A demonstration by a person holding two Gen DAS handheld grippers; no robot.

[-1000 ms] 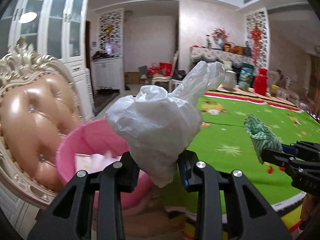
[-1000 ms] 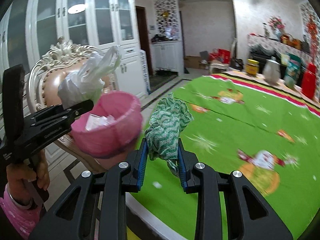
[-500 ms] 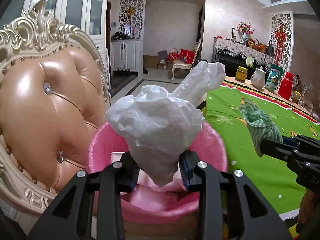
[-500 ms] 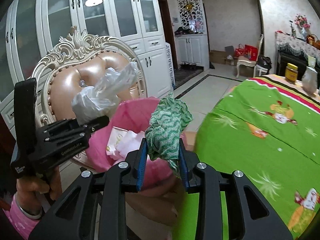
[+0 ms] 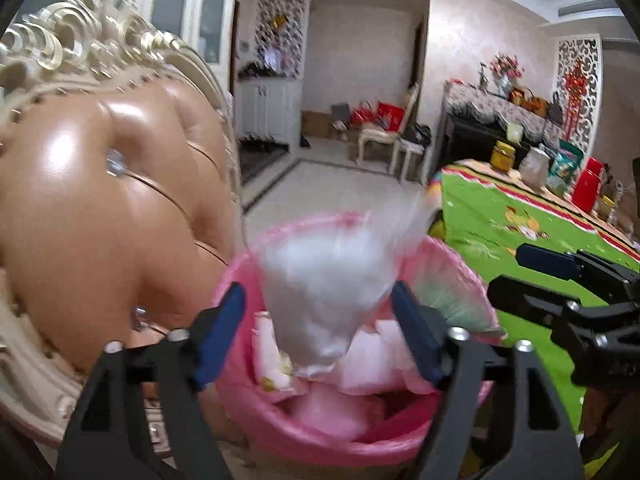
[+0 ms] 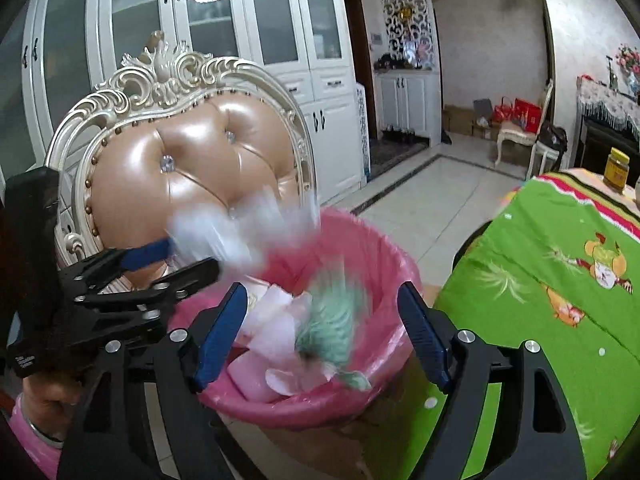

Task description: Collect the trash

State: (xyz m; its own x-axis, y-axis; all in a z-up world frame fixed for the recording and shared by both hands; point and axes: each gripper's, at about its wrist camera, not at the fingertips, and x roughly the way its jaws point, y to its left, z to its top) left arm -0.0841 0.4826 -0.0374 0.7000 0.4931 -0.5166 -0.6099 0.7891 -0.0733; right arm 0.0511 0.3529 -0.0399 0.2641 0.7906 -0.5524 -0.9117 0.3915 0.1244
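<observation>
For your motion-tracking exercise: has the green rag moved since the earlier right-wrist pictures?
Yes. The green rag has left the just-opened right gripper and dropped, blurred, into the pink bin by the chair.

An ornate cream-framed chair (image 6: 192, 152) with a tan tufted back stands before tall white glass-door cabinets (image 6: 224, 12). Pale floor tiles (image 6: 424, 192) run towards a carved lattice screen (image 6: 404, 24) and pinkish walls (image 5: 360, 52).

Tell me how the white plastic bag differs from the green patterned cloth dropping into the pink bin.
The white plastic bag is pale, see-through and bulkier; the green cloth is green-and-white and smaller. The bag sits higher, near the rim of the pink bin; the cloth is already among the rubbish inside. Both are motion-blurred, free of any grip.
</observation>
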